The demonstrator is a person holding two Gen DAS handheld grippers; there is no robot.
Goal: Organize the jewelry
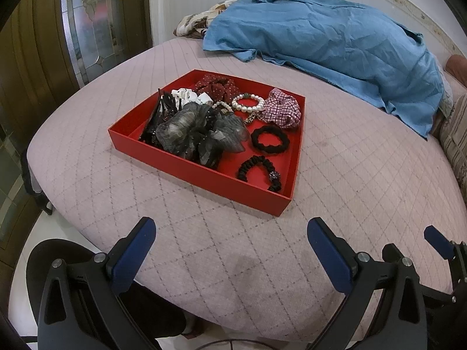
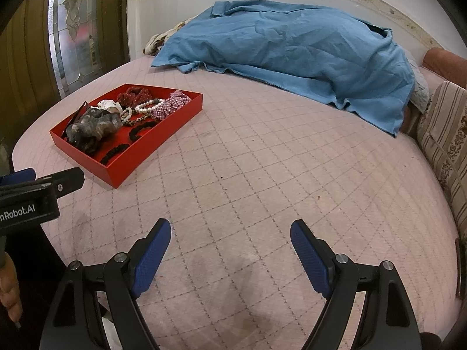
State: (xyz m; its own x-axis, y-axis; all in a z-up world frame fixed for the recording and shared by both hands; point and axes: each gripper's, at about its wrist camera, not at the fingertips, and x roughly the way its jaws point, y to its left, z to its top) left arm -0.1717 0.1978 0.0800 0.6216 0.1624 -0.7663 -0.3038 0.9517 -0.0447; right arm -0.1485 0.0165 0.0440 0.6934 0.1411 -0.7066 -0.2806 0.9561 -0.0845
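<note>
A: Tray [image 1: 201,172] position? Red, on bed [image 1: 335,175], holding pearl bracelet [image 1: 248,102] and scrunchies.
B: Grippers?
A: Left gripper [image 1: 230,227] and right gripper [image 2: 230,229]: both spread wide, empty, near bed edge, well apart from tray.

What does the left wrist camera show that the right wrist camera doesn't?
Only the left wrist view shows the tray's contents clearly from above: the pearl bracelet lies apart from the two black hair ties, and a dark chair stands below the bed edge. Only the right wrist view shows the striped cushion in full and a person's fingers at the lower left. Both show the red tray on the pink bed, the blue cloth, and both open hand-held grippers, left and right, empty.
</note>
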